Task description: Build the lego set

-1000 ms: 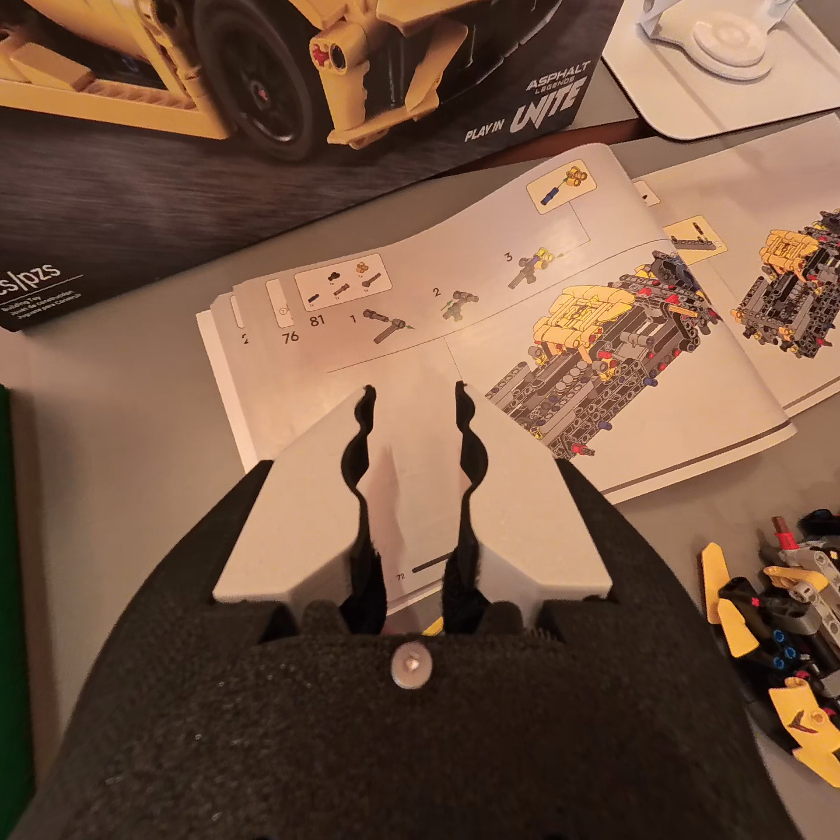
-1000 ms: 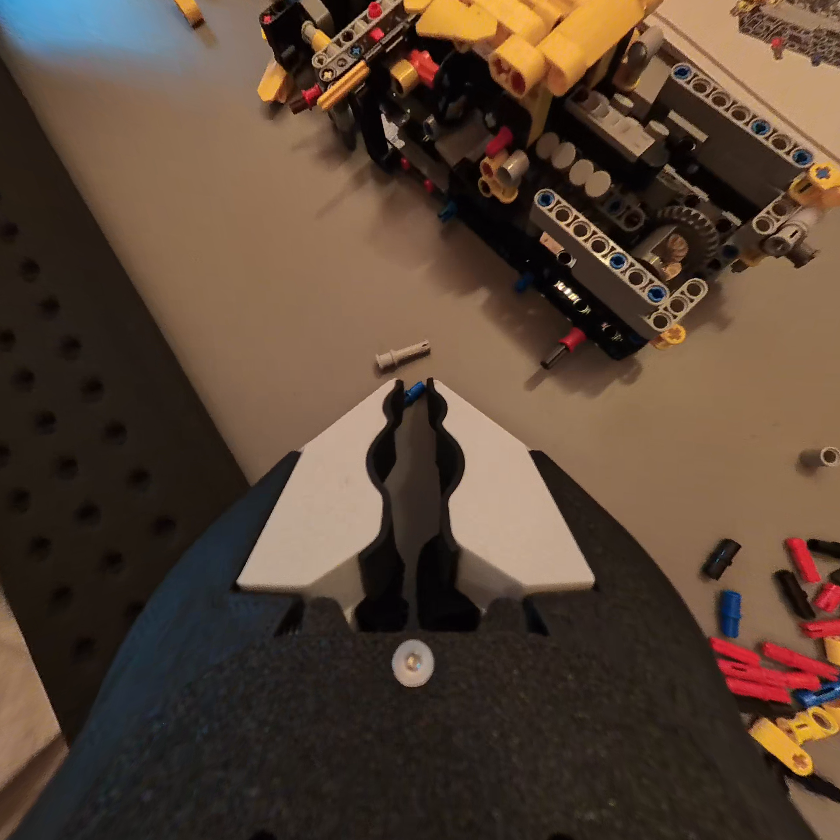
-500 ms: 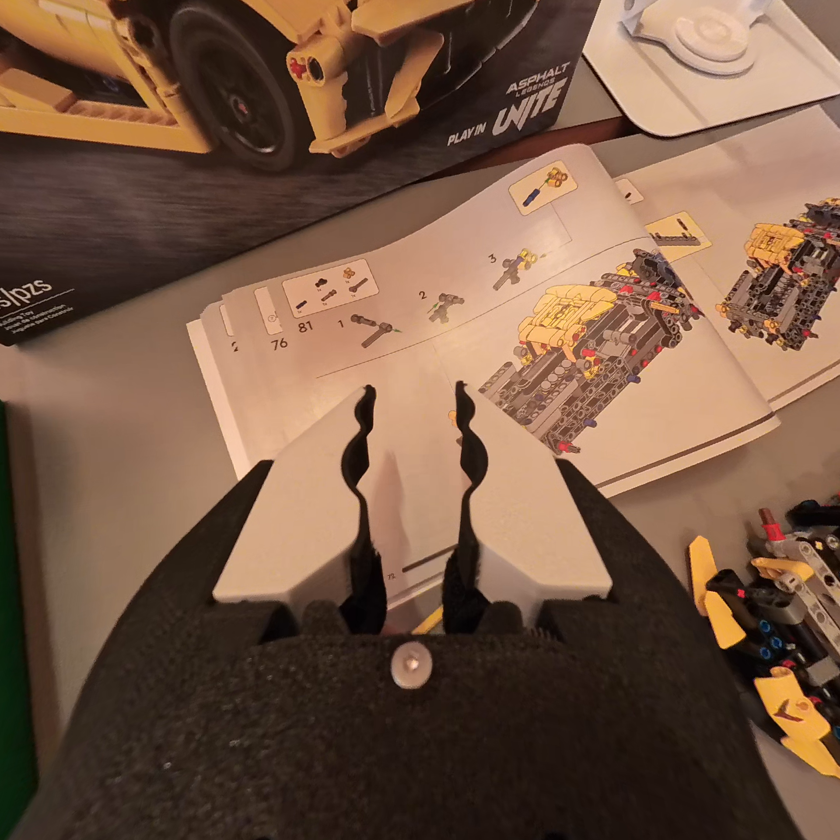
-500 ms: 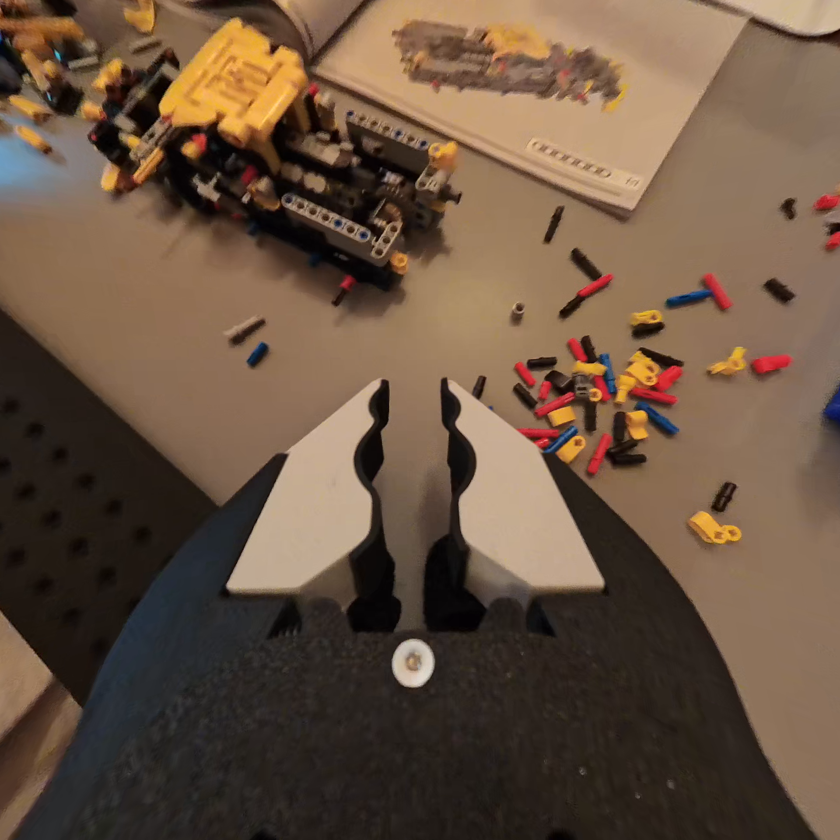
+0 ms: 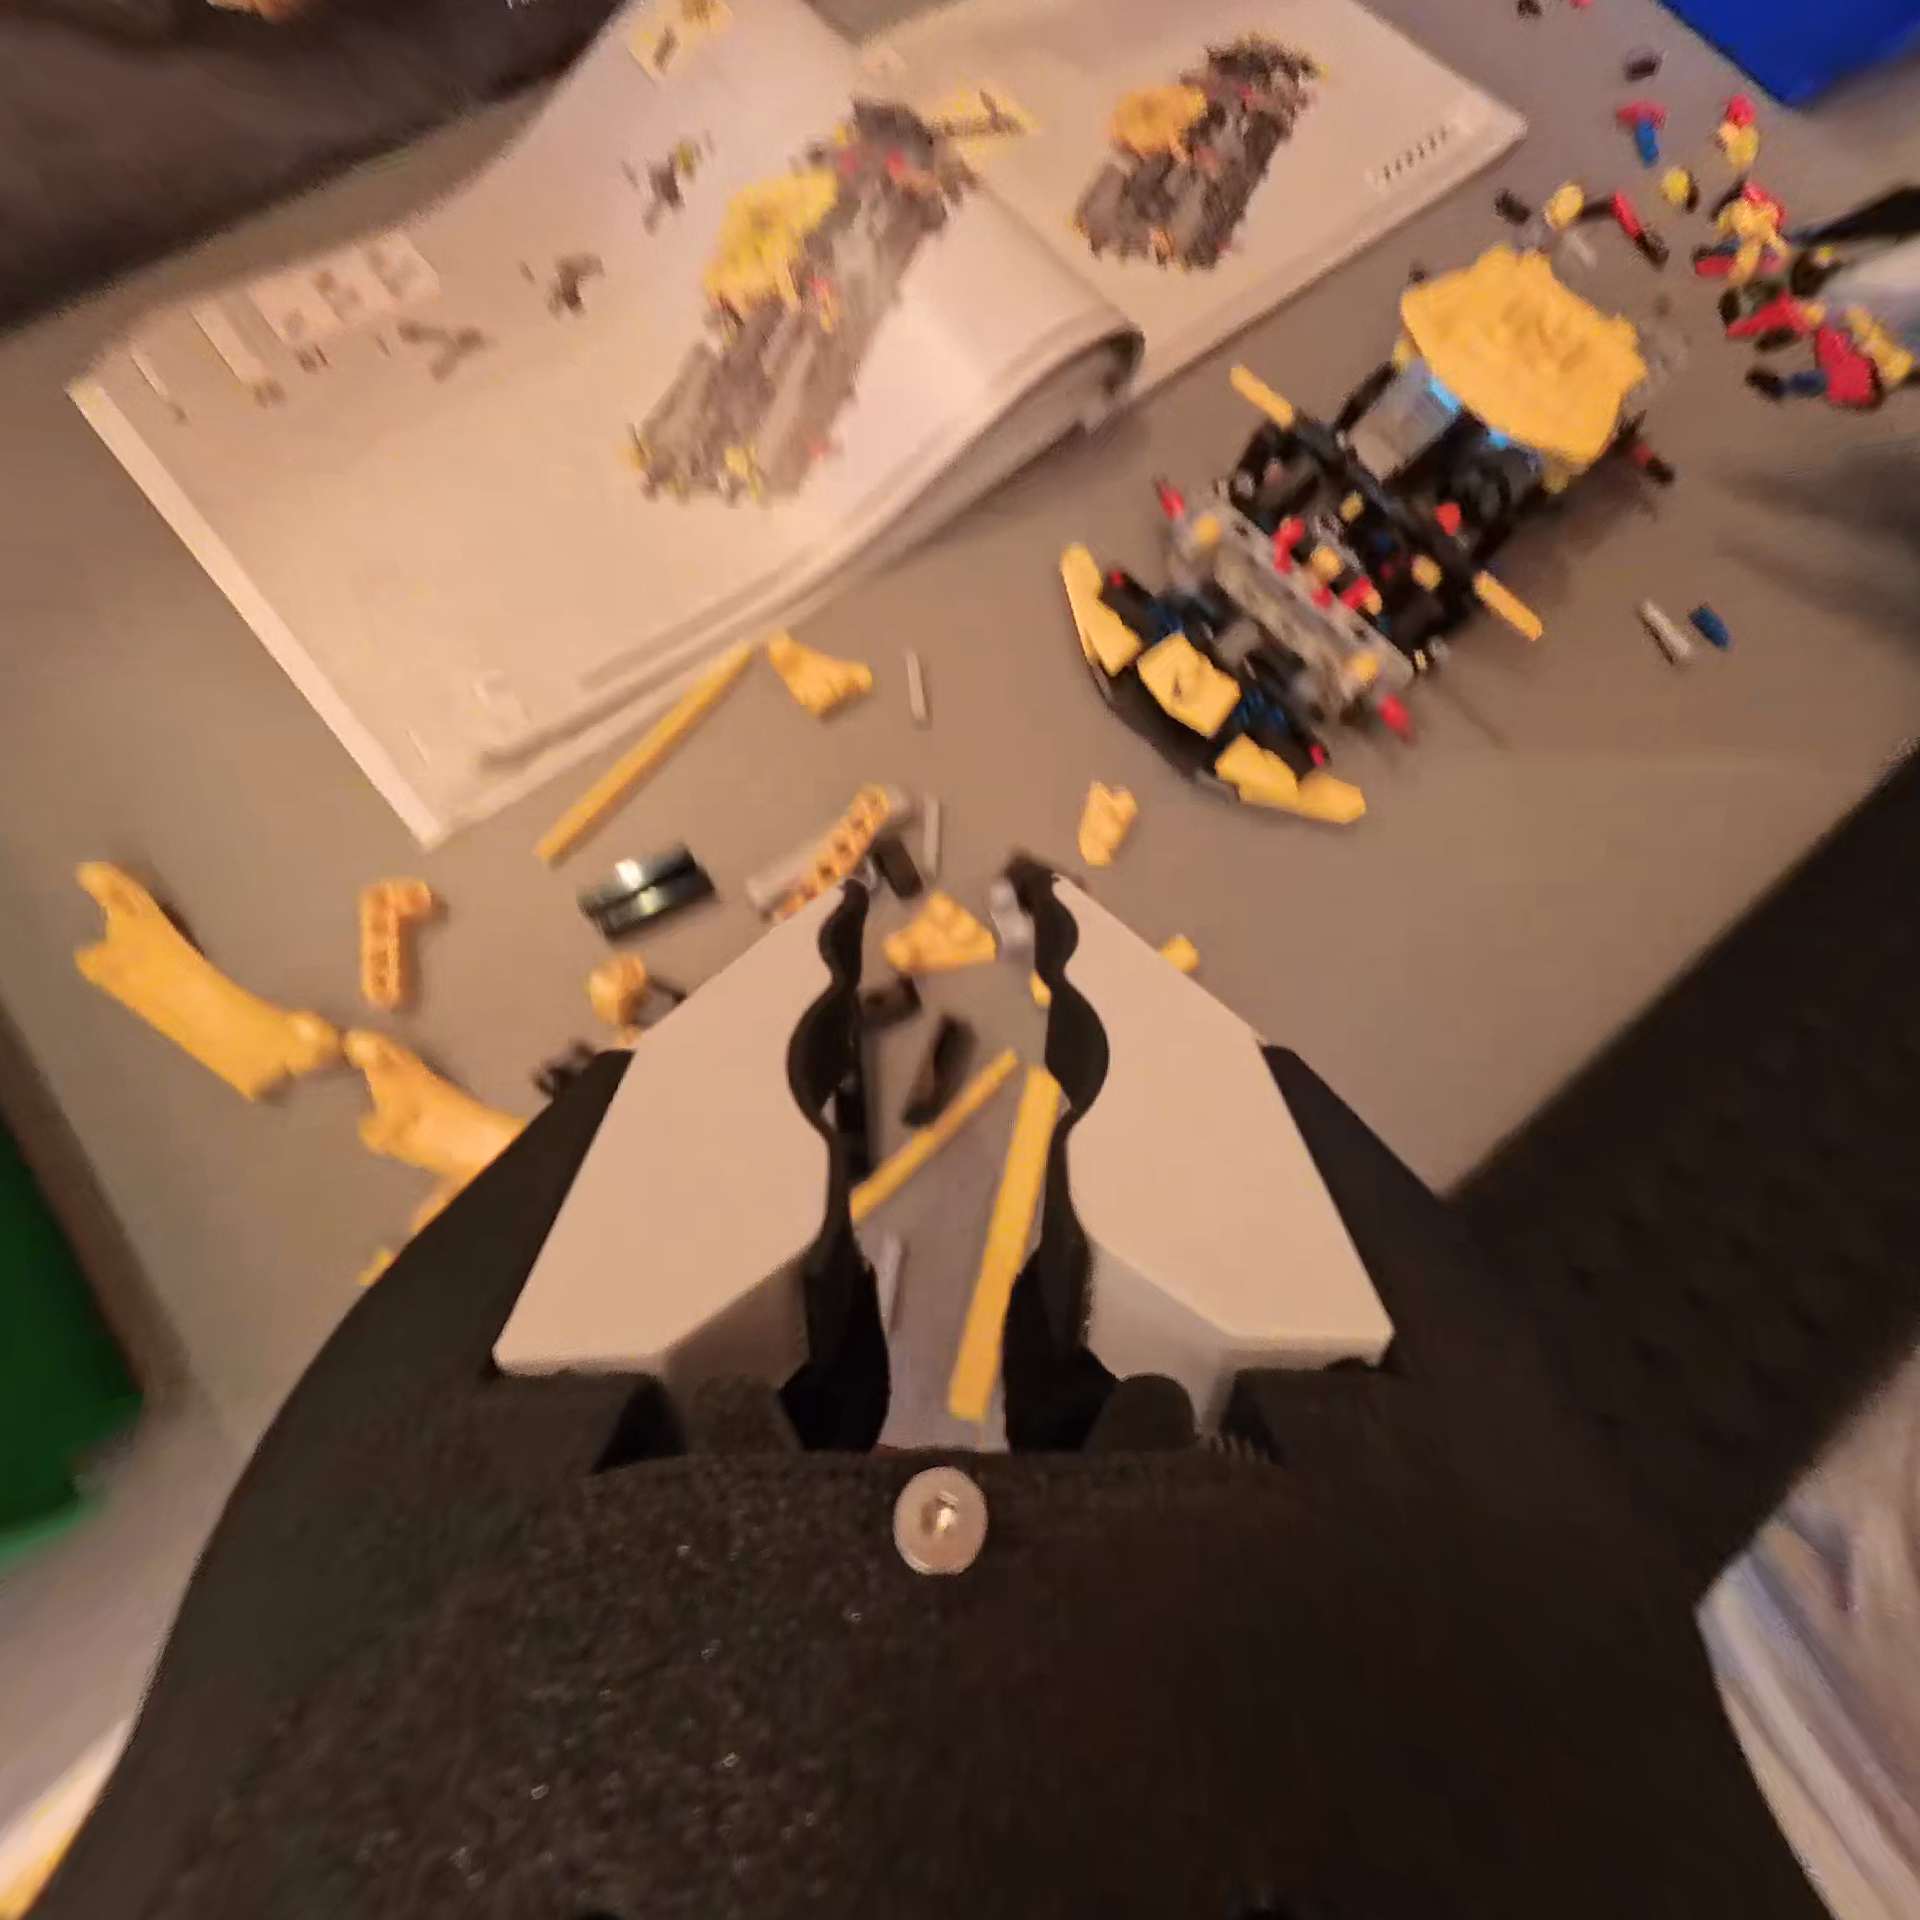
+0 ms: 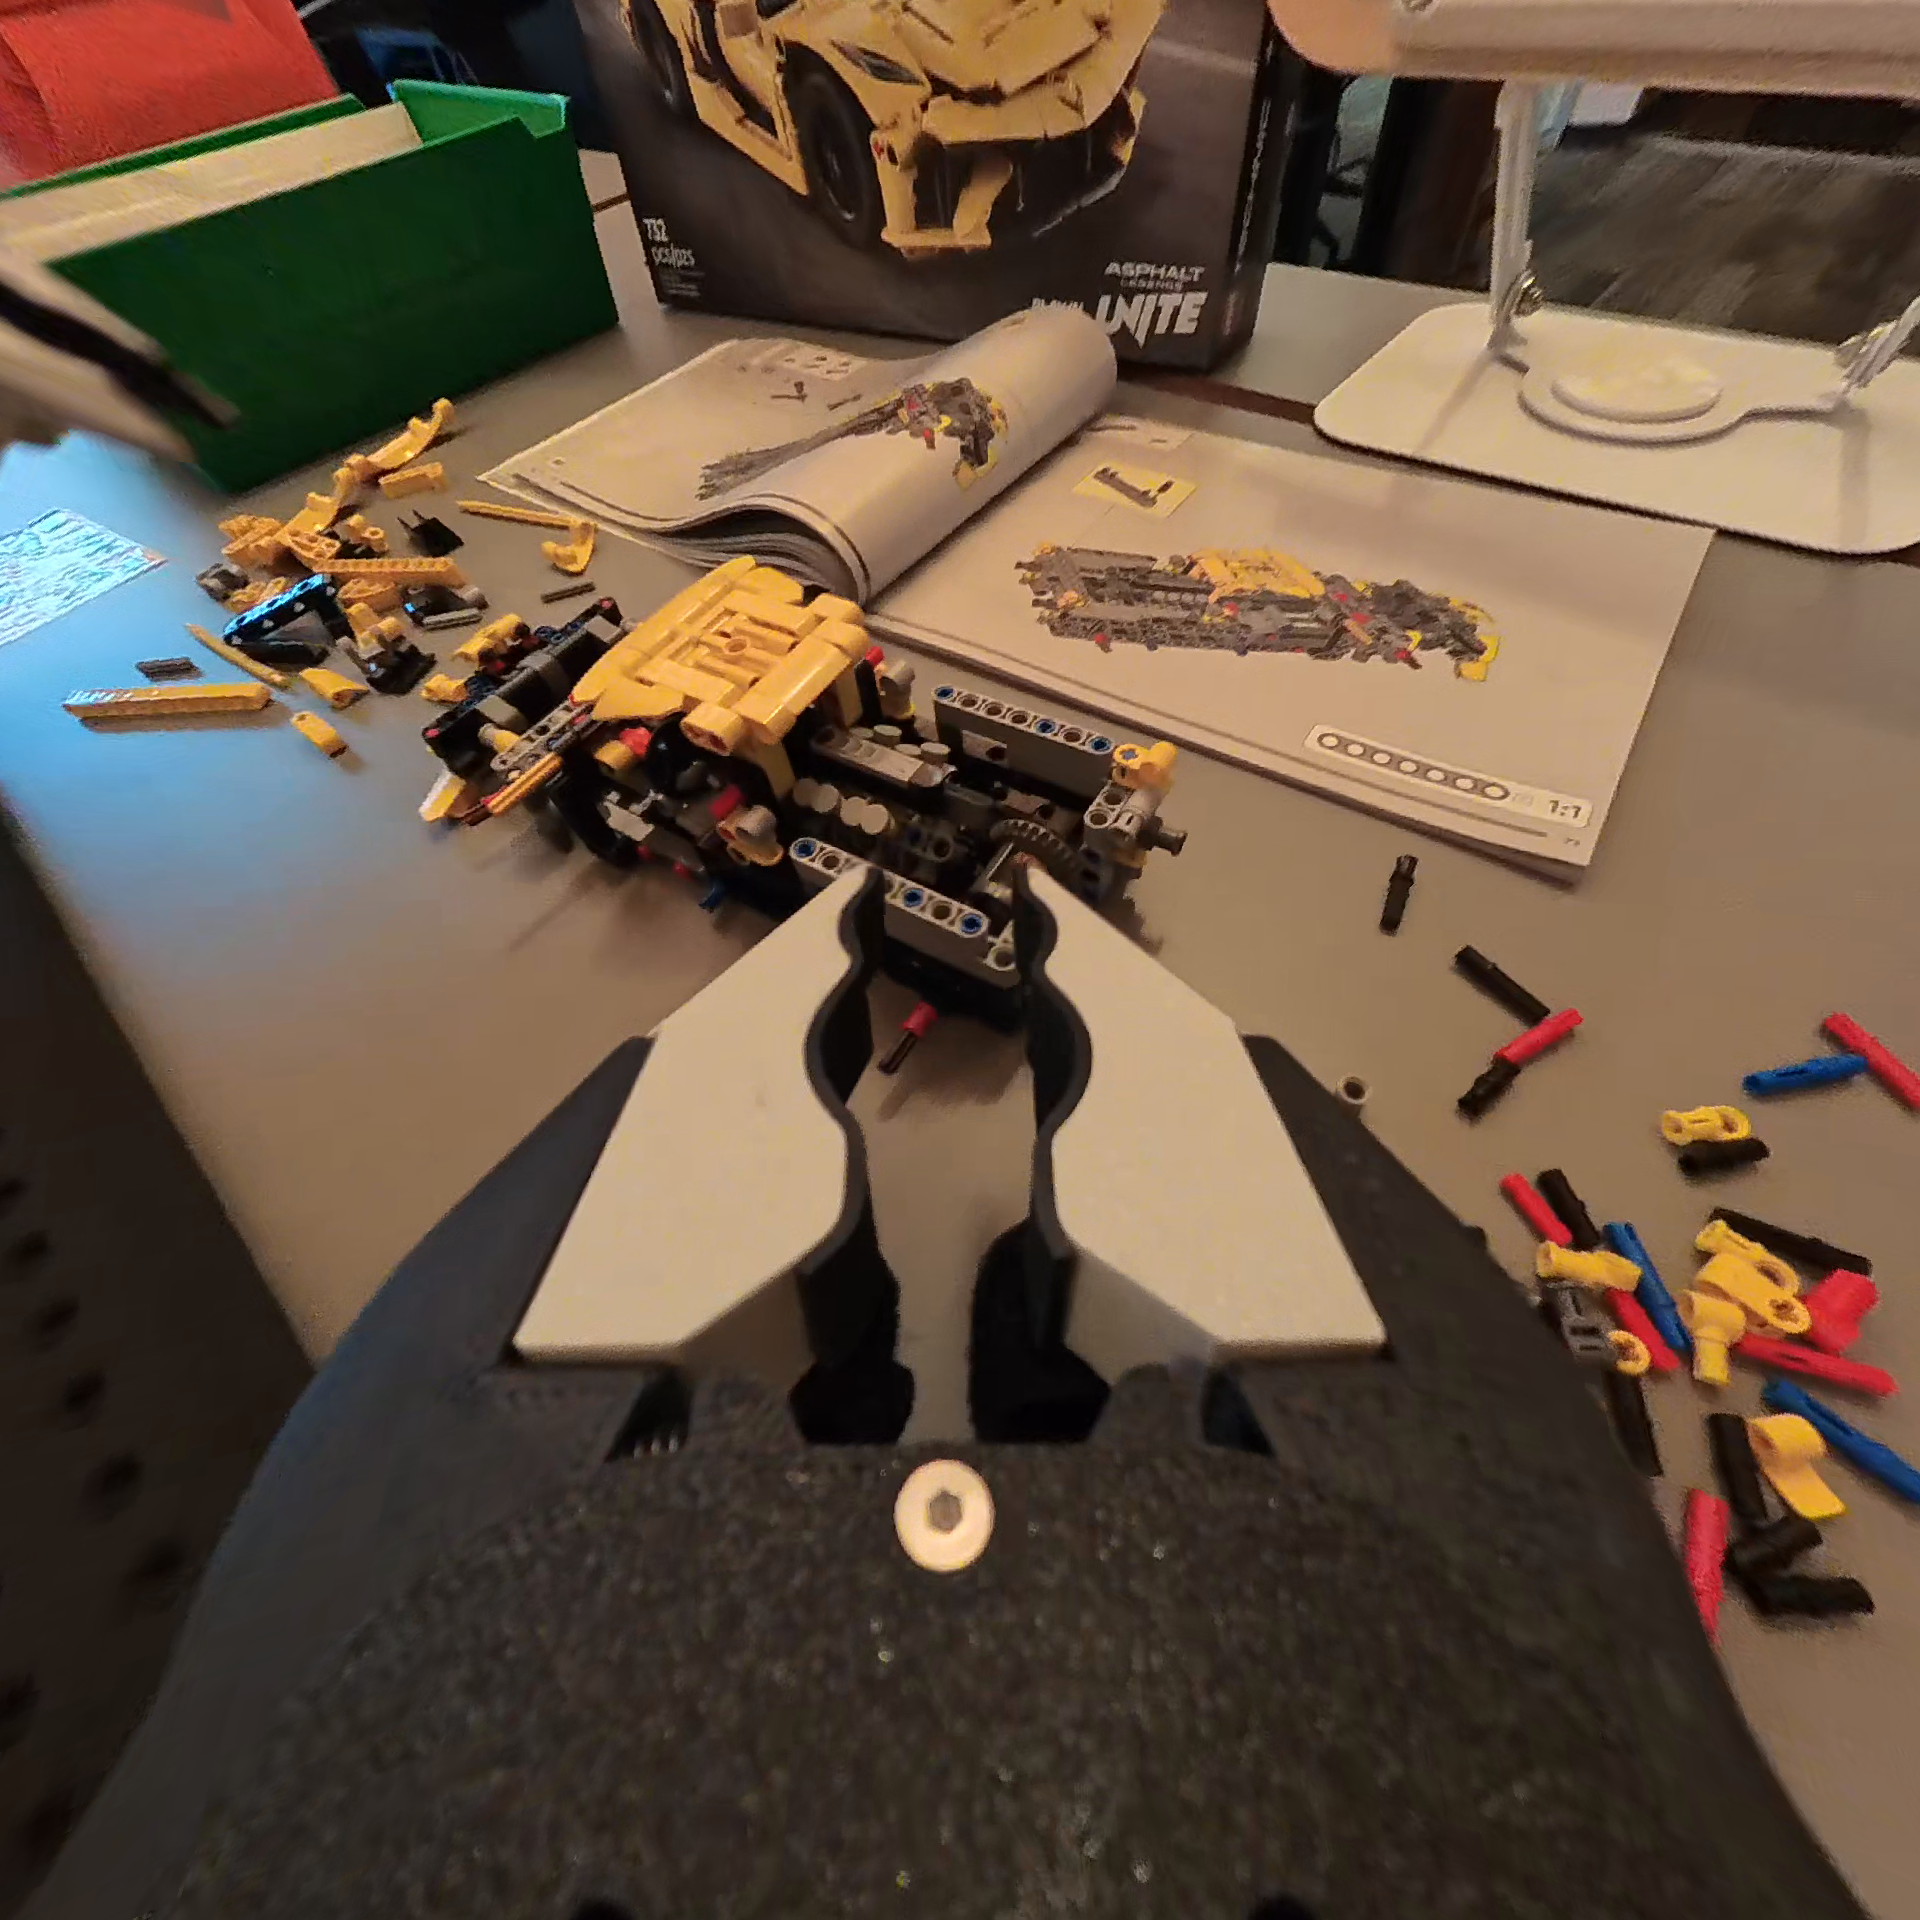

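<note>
Your right gripper (image 6: 943, 914) is open and holds nothing, and the half-built car (image 6: 790, 748) lies straight ahead of it, close beyond the fingertips, in the middle of the table (image 6: 312, 987). Its long axis runs slantwise across your view, yellow roof end far and to the left, grey geared end nearest you and to the right, so the grey holed beam shows right between the jaws. Your left gripper (image 5: 940, 899) is also open and empty; it hangs over the scatter of yellow pieces (image 5: 208, 987) near the table's left side, with the car well off to its upper right, so the right gripper is the nearer one for any work on the car. That view is blurred, so the small parts under the left fingers can't be told apart. The open manual (image 6: 1195, 582) lies just behind the car, towards the far edge, with the box (image 6: 935, 166) behind it and a green bin (image 6: 332, 281) at the far left. The pile of red, blue and black pins (image 6: 1714, 1299) sits to your right, near the right edge. Bare table lies to the left of the car and in front of it, which looks like the freest way in
</note>
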`<state>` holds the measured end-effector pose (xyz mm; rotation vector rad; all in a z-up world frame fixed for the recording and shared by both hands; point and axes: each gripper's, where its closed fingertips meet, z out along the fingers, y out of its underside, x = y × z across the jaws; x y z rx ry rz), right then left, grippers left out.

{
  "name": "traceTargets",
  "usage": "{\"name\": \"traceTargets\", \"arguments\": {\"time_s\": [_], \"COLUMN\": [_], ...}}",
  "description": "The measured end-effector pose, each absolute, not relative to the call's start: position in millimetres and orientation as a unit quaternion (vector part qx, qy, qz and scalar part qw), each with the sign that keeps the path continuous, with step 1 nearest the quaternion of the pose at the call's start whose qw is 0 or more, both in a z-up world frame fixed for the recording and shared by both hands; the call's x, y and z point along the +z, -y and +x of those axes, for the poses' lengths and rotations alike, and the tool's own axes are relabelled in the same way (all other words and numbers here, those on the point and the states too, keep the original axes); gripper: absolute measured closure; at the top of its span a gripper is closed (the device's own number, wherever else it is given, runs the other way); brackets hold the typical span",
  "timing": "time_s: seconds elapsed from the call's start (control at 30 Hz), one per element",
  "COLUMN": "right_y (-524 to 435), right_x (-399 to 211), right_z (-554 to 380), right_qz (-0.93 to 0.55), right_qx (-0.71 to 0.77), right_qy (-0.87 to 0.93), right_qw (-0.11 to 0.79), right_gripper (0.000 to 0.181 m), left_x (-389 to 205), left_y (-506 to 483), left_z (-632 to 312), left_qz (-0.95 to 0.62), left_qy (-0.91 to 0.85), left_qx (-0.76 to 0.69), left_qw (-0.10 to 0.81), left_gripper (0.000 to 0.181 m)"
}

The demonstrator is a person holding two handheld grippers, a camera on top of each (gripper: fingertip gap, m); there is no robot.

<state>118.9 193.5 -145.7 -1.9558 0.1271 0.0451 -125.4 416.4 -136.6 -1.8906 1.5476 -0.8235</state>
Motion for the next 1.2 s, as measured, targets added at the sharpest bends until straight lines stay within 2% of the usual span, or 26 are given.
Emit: {"name": "traceTargets", "arguments": {"time_s": [0.27, 0.77, 0.83, 1.1, 1.2], "right_y": [-192, -192, -192, -193, -193], "right_x": [-143, -145, -146, -147, -147], "right_z": [120, 112, 112, 113, 114], "right_qz": [-0.814, -0.817, -0.817, -0.818, -0.817], "right_qx": [0.042, 0.042, 0.044, 0.048, 0.048], "right_qy": [-0.061, -0.039, -0.04, -0.042, -0.043], "right_qw": [0.577, 0.574, 0.573, 0.572, 0.573], "right_gripper": [0.158, 0.159, 0.159, 0.159, 0.16], "left_x": [-175, -212, -212, -187, -162], "left_y": [-401, -453, -451, -446, -418], "left_z": [-184, -191, -188, -185, -165], "left_qz": [-0.736, -0.747, -0.742, -0.723, -0.693], "left_qy": [-0.577, -0.573, -0.575, -0.582, -0.594], "left_qx": [-0.222, -0.18, -0.196, -0.211, -0.272], "left_qw": [0.277, 0.284, 0.284, 0.305, 0.306], "left_gripper": [0.149, 0.163, 0.173, 0.173, 0.173]}}
